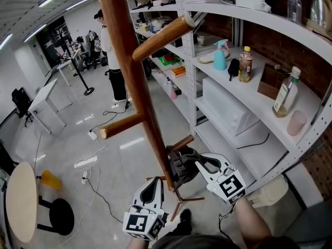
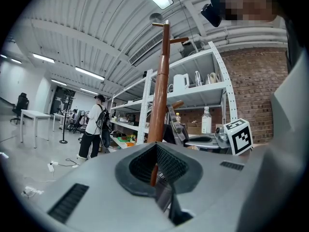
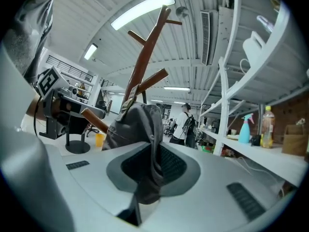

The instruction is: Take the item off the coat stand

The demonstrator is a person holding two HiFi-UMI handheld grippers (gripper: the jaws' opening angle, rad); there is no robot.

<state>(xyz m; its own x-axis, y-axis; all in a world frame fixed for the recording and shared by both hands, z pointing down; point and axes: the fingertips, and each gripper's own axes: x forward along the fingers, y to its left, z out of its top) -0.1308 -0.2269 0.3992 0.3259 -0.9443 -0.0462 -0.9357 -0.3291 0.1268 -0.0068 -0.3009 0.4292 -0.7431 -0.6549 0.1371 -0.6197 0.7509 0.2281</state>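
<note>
Presently the grasping step is done and the lift-off remains. The right gripper (image 3: 153,172) is clenched on a hanging fold of the grey fabric item (image 3: 137,127), and the cloth fills the gap between its jaws. The item is not yet free: it hangs low on the coat stand (image 1: 132,71), draped over a short lower peg (image 1: 182,142) close to the pole. The left gripper (image 2: 155,170) sits just beside the pole near its foot, jaws drawn almost together with a thin brown strip of the stand showing in the slit. Whether it pinches the wood cannot be told. In my judgement the next move calls for raising the fabric up and outward along the peg's slant until it clears the tip, without tugging the stand over. On the shelving (image 1: 249,90) to the right stand a teal spray bottle (image 1: 220,56), a bottle of dark liquid (image 1: 245,64), a bottle of yellowish liquid (image 1: 286,95) and a pink cup (image 1: 296,122), whose contents are not visible.
</note>
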